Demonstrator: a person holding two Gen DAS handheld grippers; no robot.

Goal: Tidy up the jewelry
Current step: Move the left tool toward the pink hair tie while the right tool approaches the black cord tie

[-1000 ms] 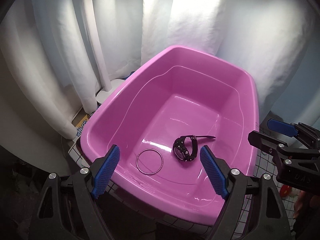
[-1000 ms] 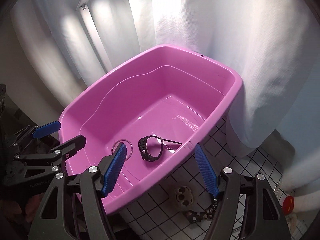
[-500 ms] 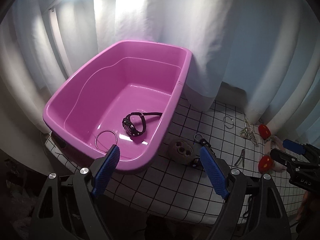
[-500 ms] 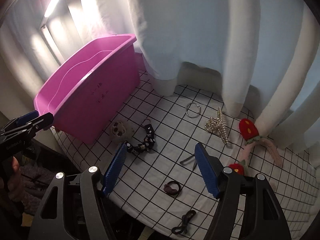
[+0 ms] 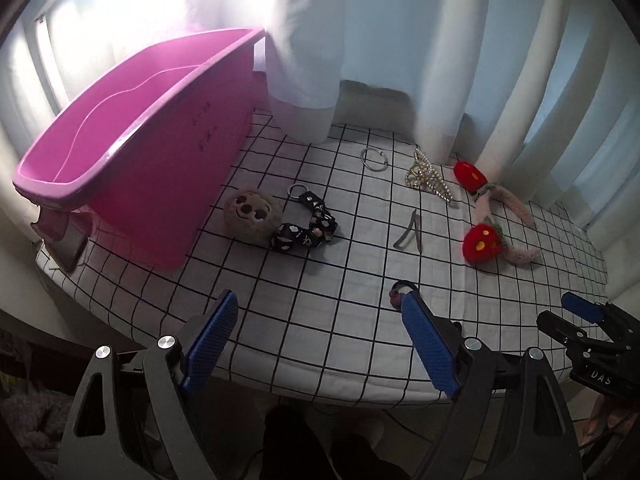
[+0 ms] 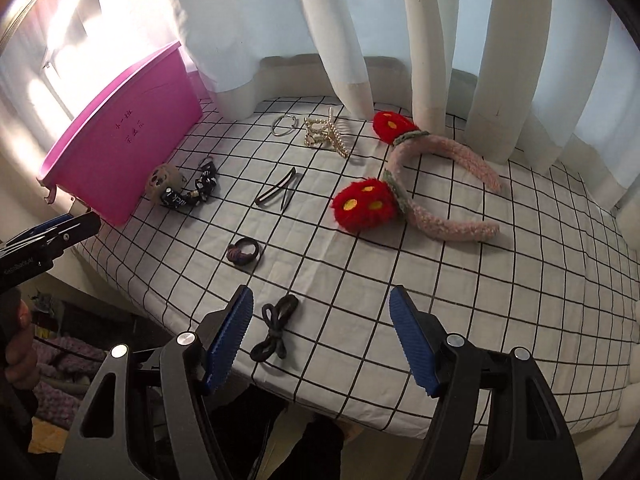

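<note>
A pink tub (image 5: 160,168) stands at the left of the checked table; it also shows in the right wrist view (image 6: 120,148). Loose on the cloth lie a plush keychain with a black strap (image 5: 280,220), a silver ring (image 5: 374,159), a pearl hair claw (image 5: 426,176), a metal clip (image 5: 410,232), a pink headband with red mushrooms (image 6: 420,184), a purple hair tie (image 6: 243,254) and a black hair tie (image 6: 276,330). My left gripper (image 5: 320,344) is open and empty over the front edge. My right gripper (image 6: 322,336) is open and empty beside the black hair tie.
White curtains (image 6: 360,32) hang along the back of the table. The tablecloth edge (image 5: 320,384) drops off at the front. The right gripper shows at the right edge of the left wrist view (image 5: 592,340).
Both grippers have pulled back and swung right, away from the pink tub, so the table with the loose items now fills both views. Both stay open and empty.
</note>
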